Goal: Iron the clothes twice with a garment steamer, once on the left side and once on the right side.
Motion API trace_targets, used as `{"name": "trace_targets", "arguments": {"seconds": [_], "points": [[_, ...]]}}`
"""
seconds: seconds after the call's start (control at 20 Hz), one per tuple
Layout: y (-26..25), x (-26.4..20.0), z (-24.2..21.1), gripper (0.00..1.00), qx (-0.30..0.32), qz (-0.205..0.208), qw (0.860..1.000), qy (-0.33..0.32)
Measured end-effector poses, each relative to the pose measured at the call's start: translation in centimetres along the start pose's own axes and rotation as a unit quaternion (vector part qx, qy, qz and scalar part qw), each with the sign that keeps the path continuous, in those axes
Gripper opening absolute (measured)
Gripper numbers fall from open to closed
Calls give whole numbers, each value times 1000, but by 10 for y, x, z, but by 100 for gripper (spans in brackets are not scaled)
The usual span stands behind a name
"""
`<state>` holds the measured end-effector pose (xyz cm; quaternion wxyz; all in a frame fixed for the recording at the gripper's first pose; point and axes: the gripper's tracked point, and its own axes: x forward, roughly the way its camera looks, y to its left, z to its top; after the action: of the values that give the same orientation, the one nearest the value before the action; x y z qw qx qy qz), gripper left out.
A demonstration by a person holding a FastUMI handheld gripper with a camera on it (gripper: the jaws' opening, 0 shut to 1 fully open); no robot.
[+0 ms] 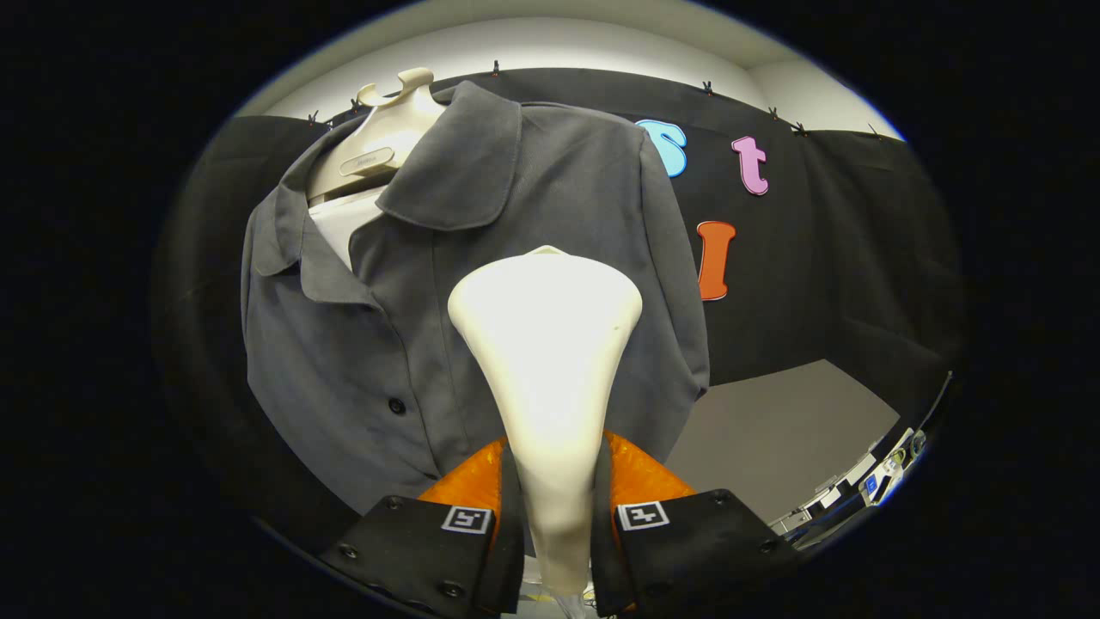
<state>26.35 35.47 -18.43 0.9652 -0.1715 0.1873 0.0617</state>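
A grey button shirt (481, 284) hangs on a cream mannequin bust (382, 137) in front of the black wall. My gripper (554, 481) is shut on the neck of a white garment steamer (546, 344), both fingers (468, 486) pressing its handle from either side. The steamer's wide head rises ahead of the fingers and faces the shirt's chest, on the side right of the button placket. Whether the head touches the cloth I cannot tell. A dark button (396, 405) shows left of the steamer.
A grey floor (773, 430) lies beyond the shirt's hem to the right. A strip of small devices and cables (868, 486) runs along the floor's near edge. The black cloth wall (859, 258) stands behind everything.
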Motion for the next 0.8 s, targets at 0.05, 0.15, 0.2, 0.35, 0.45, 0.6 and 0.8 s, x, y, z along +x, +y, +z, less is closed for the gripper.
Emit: {"name": "trace_targets", "arguments": {"seconds": [0.05,0.15,0.2,0.35,0.45,0.6,0.8], "points": [[-3,0,-4,40,1,0,1000,3],[-6,2,-12,40,3,-1,1000,6],[-8,3,-15,40,2,-2,1000,7],[-8,8,-26,40,-2,-6,1000,12],[-9,10,-35,40,-11,-11,1000,16],[-9,13,-51,40,-10,-7,1000,25],[-9,16,-71,40,-16,-8,999,40]]}}
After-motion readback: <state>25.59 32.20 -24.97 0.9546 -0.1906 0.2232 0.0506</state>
